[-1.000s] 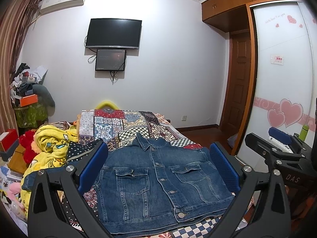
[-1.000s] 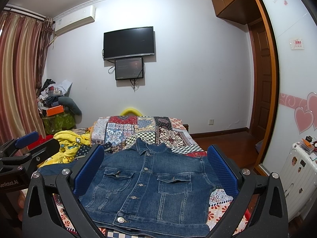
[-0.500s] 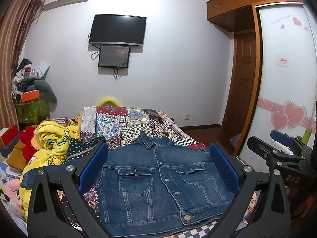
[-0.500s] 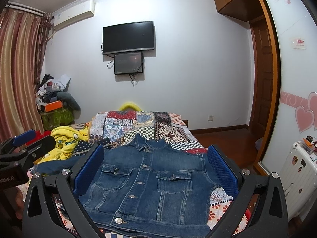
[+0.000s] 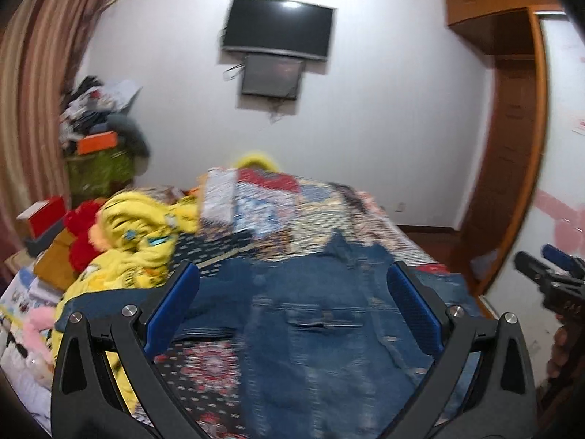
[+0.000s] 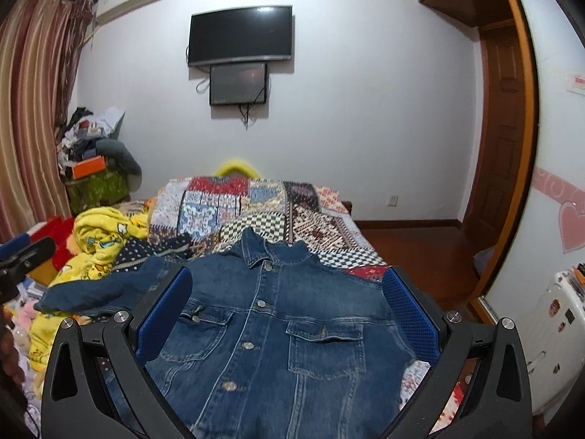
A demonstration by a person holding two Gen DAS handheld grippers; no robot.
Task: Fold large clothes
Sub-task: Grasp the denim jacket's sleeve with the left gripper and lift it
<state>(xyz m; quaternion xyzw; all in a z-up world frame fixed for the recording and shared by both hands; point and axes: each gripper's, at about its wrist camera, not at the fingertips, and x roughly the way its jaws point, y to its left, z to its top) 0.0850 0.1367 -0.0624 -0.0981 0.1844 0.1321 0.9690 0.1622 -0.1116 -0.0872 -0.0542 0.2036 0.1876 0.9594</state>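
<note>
A blue denim jacket lies front up, buttoned, on the patchwork bedspread, collar toward the far wall. Its left sleeve stretches out to the left. It also shows, blurred, in the left wrist view. My right gripper is open and empty above the jacket's chest. My left gripper is open and empty above the jacket's left half. The right gripper shows at the right edge of the left wrist view, and the left one at the left edge of the right wrist view.
A yellow printed garment is heaped on the bed's left side, with a red plush beside it. A cluttered stand is by the curtain. A wardrobe and door are to the right, a white case at the near right.
The left wrist view has swung left and is now blurred, so the jacket sits further right in it. The right gripper has moved closer over the jacket. Both grippers stay open.
</note>
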